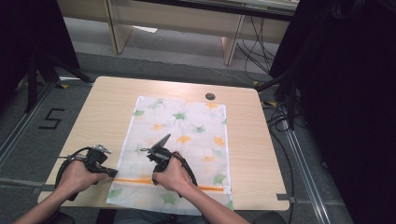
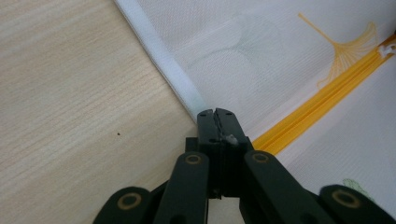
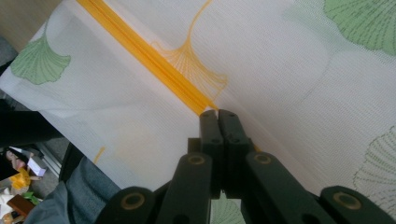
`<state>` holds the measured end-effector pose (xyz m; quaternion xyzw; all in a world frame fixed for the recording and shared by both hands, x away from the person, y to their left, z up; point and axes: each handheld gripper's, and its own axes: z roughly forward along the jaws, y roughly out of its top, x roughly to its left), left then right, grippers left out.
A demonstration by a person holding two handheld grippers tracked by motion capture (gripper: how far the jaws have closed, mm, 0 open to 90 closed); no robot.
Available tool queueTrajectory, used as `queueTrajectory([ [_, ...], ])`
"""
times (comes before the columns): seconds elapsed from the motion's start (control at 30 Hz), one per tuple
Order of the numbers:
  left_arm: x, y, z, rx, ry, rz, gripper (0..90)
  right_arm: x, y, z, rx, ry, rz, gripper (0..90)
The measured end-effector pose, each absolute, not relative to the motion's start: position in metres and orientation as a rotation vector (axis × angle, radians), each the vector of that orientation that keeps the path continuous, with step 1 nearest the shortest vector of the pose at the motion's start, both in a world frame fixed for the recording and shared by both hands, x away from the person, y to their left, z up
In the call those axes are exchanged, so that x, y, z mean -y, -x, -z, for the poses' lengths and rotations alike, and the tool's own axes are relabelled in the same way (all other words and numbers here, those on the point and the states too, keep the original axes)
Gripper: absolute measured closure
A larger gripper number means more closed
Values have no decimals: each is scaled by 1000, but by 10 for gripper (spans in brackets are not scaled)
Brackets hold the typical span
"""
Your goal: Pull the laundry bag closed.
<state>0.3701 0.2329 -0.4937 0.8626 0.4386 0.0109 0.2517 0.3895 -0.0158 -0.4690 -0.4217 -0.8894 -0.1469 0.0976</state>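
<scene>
While a white mesh laundry bag (image 1: 180, 140) printed with green and orange ginkgo leaves lies flat on a pale wooden table (image 1: 88, 116), a person works at its orange zipper (image 1: 140, 181), which runs across the bag near the table's near edge. The left gripper (image 1: 113, 173) sits at the bag's left hem, its jaws clenched right where the white hem (image 2: 161, 58) meets the zipper's end, apparently pinching the fabric there. The right gripper (image 1: 155, 179) rests further along the zipper, jaws pressed together on the orange zipper line (image 3: 154, 58), probably on the slider, though that part is hidden. The bag looks light, thin and limp; it would likely wrinkle and slide on the smooth wood, so one end seems to need anchoring while the other is pulled. Best holds are probably the thick hem and the zipper tape. The bag's near edge hangs over the table's near edge, toward the person. Bare wood lies left and right of the bag, and a small dark round cap (image 1: 210, 96) sits beyond its far right corner.
</scene>
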Motion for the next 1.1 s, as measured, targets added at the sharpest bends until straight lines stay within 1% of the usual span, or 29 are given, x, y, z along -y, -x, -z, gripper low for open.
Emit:
queueTrajectory([
  [0.03,-233,-370,494,-1194,-2346,-29,897,17,-391,470,2659,1214,454,900],
  [0.07,-233,-370,494,-1194,-2346,-29,897,16,-388,465,2583,1312,402,900],
  [0.13,-233,-370,494,-1193,-2347,-29,897,19,-390,466,2628,1252,423,900],
  [0.17,-233,-370,494,-1194,-2346,-28,897,17,-388,464,2571,1320,387,900],
  [1.1,-233,-370,494,-1195,-2345,-30,897,36,-386,464,2582,1339,357,900],
])
